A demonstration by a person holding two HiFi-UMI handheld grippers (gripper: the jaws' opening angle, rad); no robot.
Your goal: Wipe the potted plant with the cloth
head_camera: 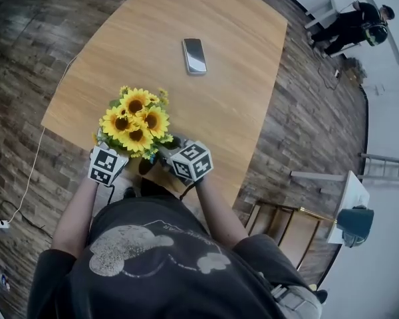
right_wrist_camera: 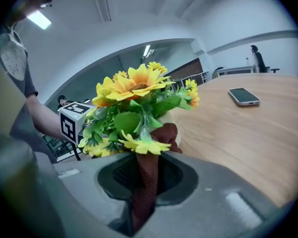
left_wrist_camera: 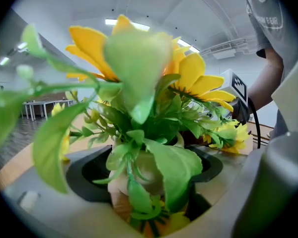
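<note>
A cream pot point(left_wrist_camera: 145, 167) of yellow sunflowers point(head_camera: 135, 120) stands near the front edge of the wooden table point(head_camera: 226, 118). My left gripper point(left_wrist_camera: 144, 182) comes in from the left with its jaws wide around the pot, gripping it; green leaves hide much of it. In the head view, the left gripper point(head_camera: 134, 163) and the right gripper point(head_camera: 161, 157) reach under the blooms from both sides. The right gripper point(right_wrist_camera: 144, 182) is shut on a brown cloth point(right_wrist_camera: 146, 177), whose free end lies against the pot point(right_wrist_camera: 170, 117) just below the flowers point(right_wrist_camera: 134, 83).
A phone point(head_camera: 194, 56) lies face up further back on the table, also in the right gripper view as the phone point(right_wrist_camera: 244, 96). A wooden chair point(head_camera: 279, 224) and a white side table point(head_camera: 351, 198) stand to the right. A cable point(head_camera: 28, 178) runs over the floor at left. A person point(head_camera: 352, 25) is far back.
</note>
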